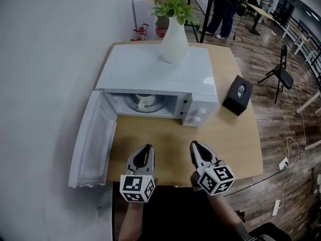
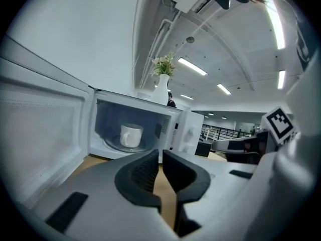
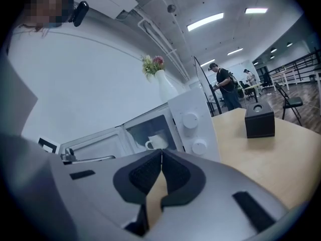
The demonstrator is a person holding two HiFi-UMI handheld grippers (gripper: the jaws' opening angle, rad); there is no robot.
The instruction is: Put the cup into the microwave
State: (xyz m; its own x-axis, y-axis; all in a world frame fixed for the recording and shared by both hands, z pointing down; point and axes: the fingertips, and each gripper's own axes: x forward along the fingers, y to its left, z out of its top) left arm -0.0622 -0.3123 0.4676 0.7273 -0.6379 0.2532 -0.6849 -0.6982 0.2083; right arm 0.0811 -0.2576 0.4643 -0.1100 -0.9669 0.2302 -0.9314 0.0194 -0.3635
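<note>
head view: we see the white ceramic cup (image 1: 145, 102) on the turntable inside the white microwave oven (image 1: 150, 69). its door (image 1: 93, 139) stands open on a light wooden table (image 1: 165, 134). left gripper view: the left gripper (image 2: 160, 157) has its jaws together, empty. right gripper view: the right gripper (image 3: 161, 154) is likewise closed on nothing.

Open tabletop (image 1: 160, 139) leads to the microwave (image 1: 140, 69) mouth, its door (image 1: 93, 139) swung wide left, cup (image 1: 145, 102) inside.
</note>
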